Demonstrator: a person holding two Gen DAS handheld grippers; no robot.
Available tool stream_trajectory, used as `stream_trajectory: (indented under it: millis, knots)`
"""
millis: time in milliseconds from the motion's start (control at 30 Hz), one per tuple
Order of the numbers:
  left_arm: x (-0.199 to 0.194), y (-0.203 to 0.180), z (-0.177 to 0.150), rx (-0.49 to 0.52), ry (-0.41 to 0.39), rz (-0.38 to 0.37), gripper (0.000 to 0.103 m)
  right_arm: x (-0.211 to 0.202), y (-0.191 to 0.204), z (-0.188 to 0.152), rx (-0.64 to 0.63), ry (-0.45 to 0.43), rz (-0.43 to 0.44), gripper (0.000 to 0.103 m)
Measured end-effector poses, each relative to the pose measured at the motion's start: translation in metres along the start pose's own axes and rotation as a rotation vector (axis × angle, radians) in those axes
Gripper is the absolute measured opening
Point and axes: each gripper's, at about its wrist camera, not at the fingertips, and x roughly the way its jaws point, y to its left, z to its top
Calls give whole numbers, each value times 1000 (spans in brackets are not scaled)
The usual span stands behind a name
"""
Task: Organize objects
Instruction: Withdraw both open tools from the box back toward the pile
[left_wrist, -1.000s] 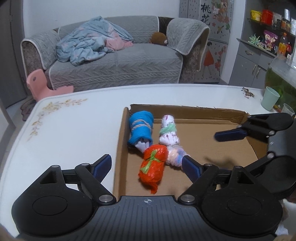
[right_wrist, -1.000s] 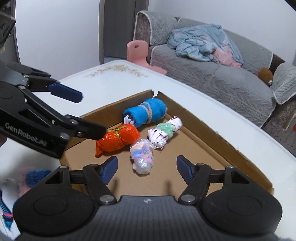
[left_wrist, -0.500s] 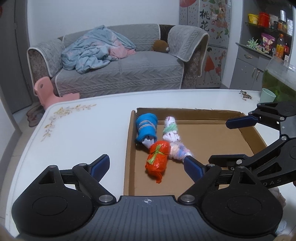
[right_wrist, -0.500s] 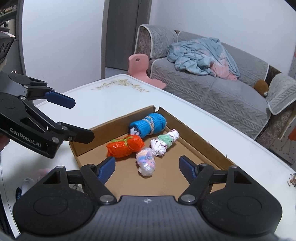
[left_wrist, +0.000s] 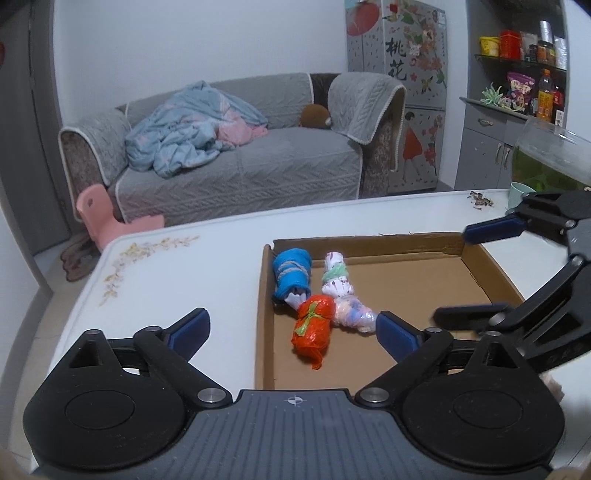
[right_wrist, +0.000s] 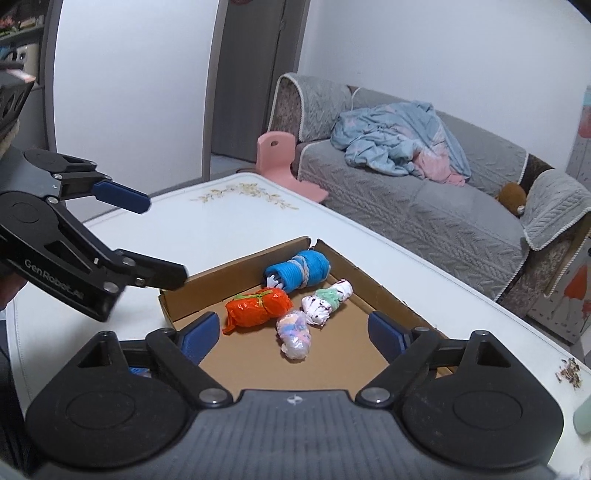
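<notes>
Four tied bundles lie in the cardboard tray's (left_wrist: 476, 269) left corner, ahead of both grippers.
Left gripper (left_wrist: 291, 328) and right gripper (right_wrist: 291, 332) have just been opening, empty; orange bundle (left_wrist: 312, 330) lies nearest, lengthwise to the left gripper.

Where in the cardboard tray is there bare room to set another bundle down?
Free: the cardboard tray floor right of the pastel bundle, out to the right wall. Crowded: its left side, where the blue, white-green and orange bundles cluster.
</notes>
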Motion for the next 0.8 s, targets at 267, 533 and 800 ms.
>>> stream_trajectory:
  millis: [267, 533, 800]
  knots:
    - [-37, 7, -48, -37, -16, 9, 102, -57, 1, -37, 66, -68, -44, 94]
    - [-56, 0, -103, -196, 29, -29, 103, -101, 1, -93, 145, -96, -106, 98]
    - [-37, -8, -135, -329, 128, -109, 103, -91, -15, -150, 283, 7, -143, 83]
